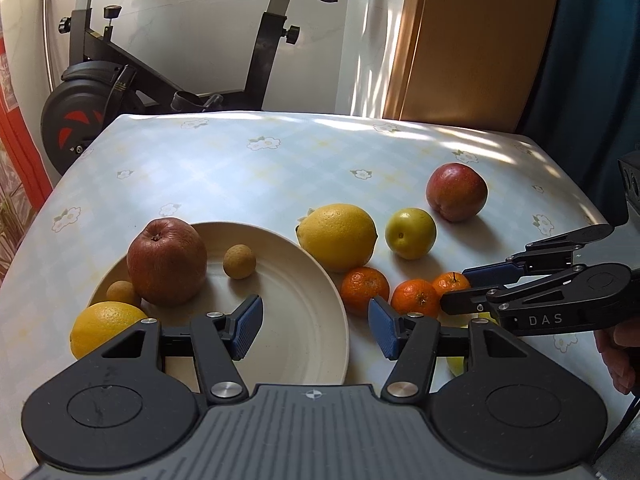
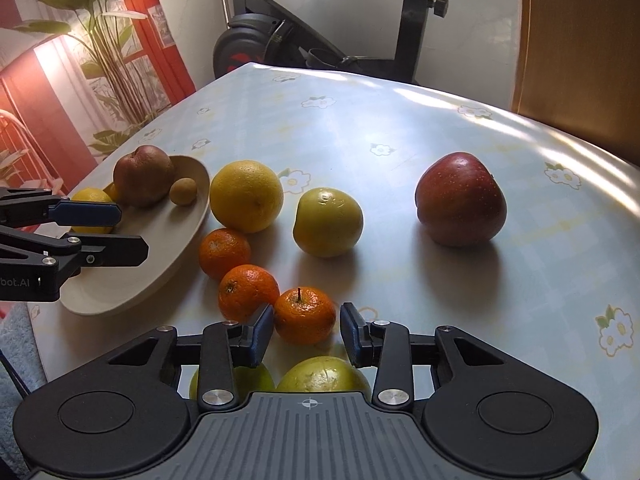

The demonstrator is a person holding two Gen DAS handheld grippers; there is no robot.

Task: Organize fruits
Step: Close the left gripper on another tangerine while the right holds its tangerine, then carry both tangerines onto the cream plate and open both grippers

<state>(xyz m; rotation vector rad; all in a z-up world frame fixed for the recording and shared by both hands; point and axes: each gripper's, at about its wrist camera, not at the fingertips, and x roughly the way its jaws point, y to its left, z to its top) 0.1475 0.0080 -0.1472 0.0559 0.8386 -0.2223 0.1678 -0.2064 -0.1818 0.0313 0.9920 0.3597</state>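
Note:
A cream plate holds a brown-red apple, two small tan fruits and a yellow citrus at its edge. On the cloth lie a large yellow citrus, a green apple, a red apple and three mandarins. My left gripper is open and empty over the plate's near rim. My right gripper is open, its fingers either side of the nearest mandarin.
Two more green fruits lie close under the right gripper. The table has a checked flowered cloth. An exercise bike stands behind it, a wooden door at the back right, and a plant by the red wall.

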